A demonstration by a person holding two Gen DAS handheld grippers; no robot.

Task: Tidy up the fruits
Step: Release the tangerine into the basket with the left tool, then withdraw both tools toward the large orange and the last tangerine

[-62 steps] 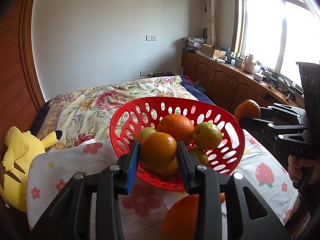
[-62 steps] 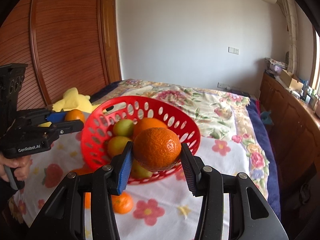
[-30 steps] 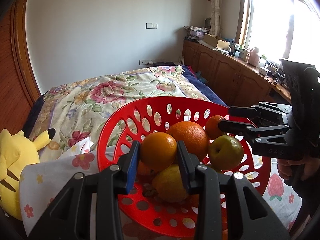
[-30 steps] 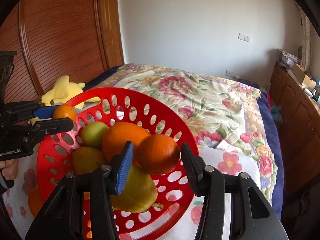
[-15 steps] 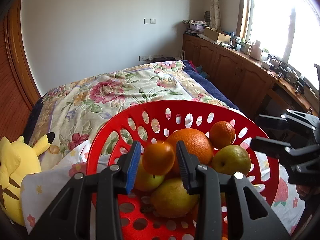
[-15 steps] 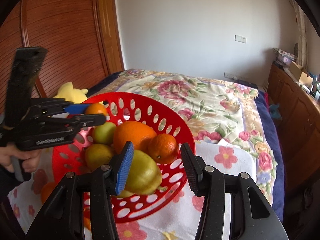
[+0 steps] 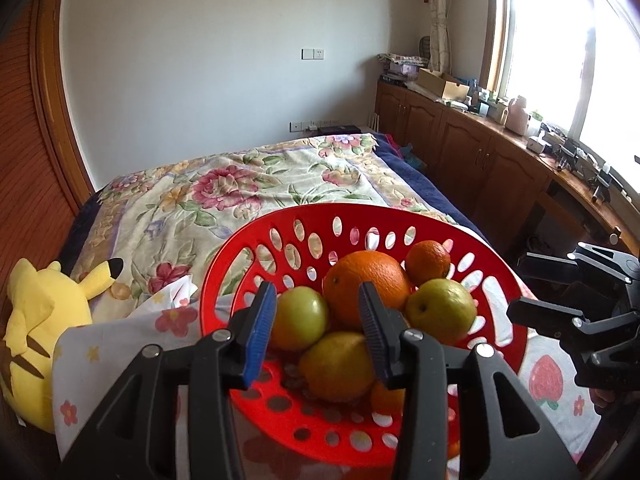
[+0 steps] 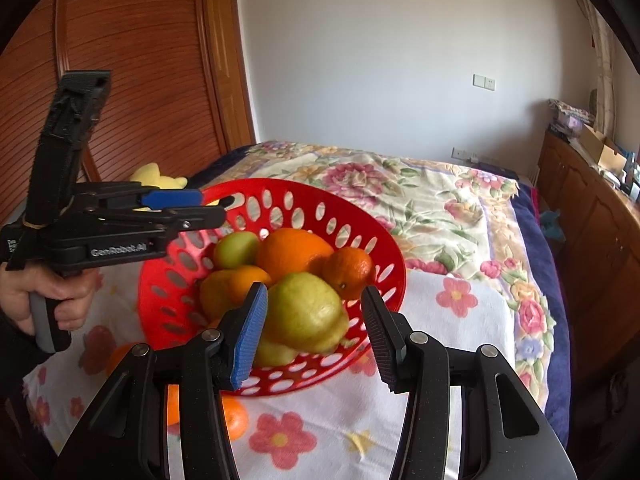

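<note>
A red perforated basket (image 7: 360,209) (image 8: 280,184) stands on a flowered cloth and holds a large orange (image 7: 366,284) (image 8: 292,250), a small orange (image 7: 428,258) (image 8: 350,268), green apples and yellow-green pears (image 8: 306,312). My left gripper (image 7: 316,292) (image 8: 216,206) hovers over the basket's near left side. Its jaws are opening and nothing is between them. My right gripper (image 8: 314,292) (image 7: 518,288) sits just outside the basket's right rim, jaws apart and empty. Two loose oranges (image 8: 236,418) lie on the cloth below the basket.
A yellow plush toy (image 7: 36,320) lies left of the cloth. A bed with a floral quilt (image 7: 240,188) stretches behind the basket. Wooden cabinets (image 7: 480,160) line the right wall, a slatted wardrobe (image 8: 140,80) the left. A hand (image 8: 52,292) grips the left gripper's handle.
Both grippers have let their oranges go into the basket. The left jaws have widened, and the right gripper has drawn back from the basket.
</note>
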